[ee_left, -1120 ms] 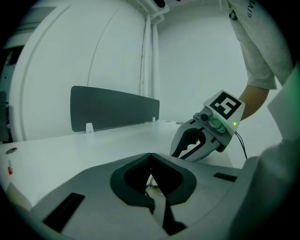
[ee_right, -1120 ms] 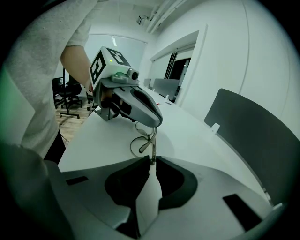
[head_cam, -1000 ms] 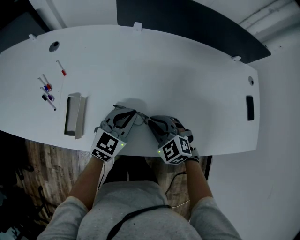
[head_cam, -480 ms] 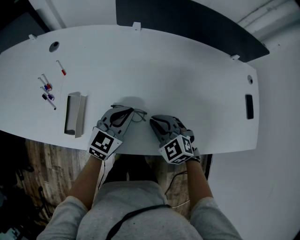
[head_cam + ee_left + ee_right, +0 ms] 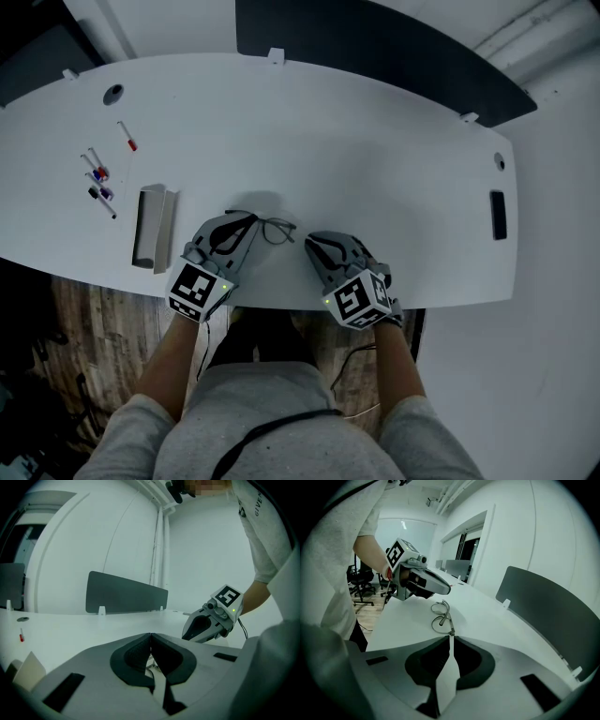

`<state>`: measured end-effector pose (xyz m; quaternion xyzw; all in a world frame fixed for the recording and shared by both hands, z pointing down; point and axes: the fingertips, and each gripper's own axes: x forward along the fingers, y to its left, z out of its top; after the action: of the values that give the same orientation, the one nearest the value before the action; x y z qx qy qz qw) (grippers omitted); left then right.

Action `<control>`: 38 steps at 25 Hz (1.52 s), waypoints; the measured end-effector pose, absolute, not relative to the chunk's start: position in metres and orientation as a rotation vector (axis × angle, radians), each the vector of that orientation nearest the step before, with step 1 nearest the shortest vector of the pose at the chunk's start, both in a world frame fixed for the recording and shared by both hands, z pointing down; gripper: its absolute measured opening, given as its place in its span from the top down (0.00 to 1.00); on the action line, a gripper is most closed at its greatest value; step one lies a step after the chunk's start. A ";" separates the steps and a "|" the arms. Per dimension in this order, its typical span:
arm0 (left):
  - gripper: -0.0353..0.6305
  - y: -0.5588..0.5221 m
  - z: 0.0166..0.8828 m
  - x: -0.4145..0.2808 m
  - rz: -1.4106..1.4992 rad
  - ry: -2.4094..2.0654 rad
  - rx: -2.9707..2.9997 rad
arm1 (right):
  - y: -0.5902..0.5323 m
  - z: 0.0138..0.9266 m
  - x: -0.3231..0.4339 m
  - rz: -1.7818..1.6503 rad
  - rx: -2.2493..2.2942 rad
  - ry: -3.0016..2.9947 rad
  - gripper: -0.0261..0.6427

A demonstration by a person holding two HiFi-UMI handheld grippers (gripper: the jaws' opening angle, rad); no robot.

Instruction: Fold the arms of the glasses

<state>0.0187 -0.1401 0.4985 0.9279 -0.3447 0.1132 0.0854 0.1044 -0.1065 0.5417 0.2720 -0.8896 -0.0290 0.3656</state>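
Thin wire-rimmed glasses (image 5: 274, 229) lie on the white table (image 5: 375, 159) between my two grippers. In the right gripper view the glasses (image 5: 442, 616) stretch away from the jaw tips, lenses farther off. My right gripper (image 5: 308, 240) (image 5: 451, 637) has its jaws drawn to a thin slit, pinching the near end of the frame. My left gripper (image 5: 252, 220) (image 5: 150, 637) is shut with nothing held, its tip just left of the lenses. The right gripper (image 5: 212, 620) also shows in the left gripper view.
A grey open tray (image 5: 150, 239) lies left of the left gripper, with several markers (image 5: 98, 178) beyond it. A dark divider panel (image 5: 375, 47) stands along the far edge. The table's front edge runs just under both grippers.
The left gripper has drawn back to the left, away from the right one, and the glasses now show plainly between them. The right gripper has stayed put.
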 end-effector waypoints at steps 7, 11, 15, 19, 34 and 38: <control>0.92 -0.136 0.492 0.000 0.318 -1.073 2.741 | -0.104 0.529 0.103 -0.050 0.752 -2.295 0.90; 0.92 -0.131 0.486 -0.009 0.285 -1.100 2.718 | -0.101 0.519 0.101 -0.052 0.782 -2.304 0.92; 0.92 -0.122 0.485 -0.017 0.280 -1.107 2.668 | -0.097 0.508 0.093 -0.075 0.799 -2.314 0.93; 0.92 -0.116 0.475 -0.025 0.237 -1.130 2.653 | -0.093 0.494 0.080 -0.073 0.818 -2.348 0.93; 0.92 -0.075 0.461 -0.041 0.196 -1.146 2.656 | -0.061 0.462 0.038 -0.023 0.865 -2.445 0.93; 0.92 -0.066 0.454 -0.042 0.168 -1.147 2.678 | -0.053 0.454 0.035 -0.022 0.884 -2.459 0.93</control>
<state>-0.0422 -0.0656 0.4538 0.9119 -0.3907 0.0572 0.1116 0.0349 -0.0533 0.4544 0.3266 -0.9083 -0.0081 0.2612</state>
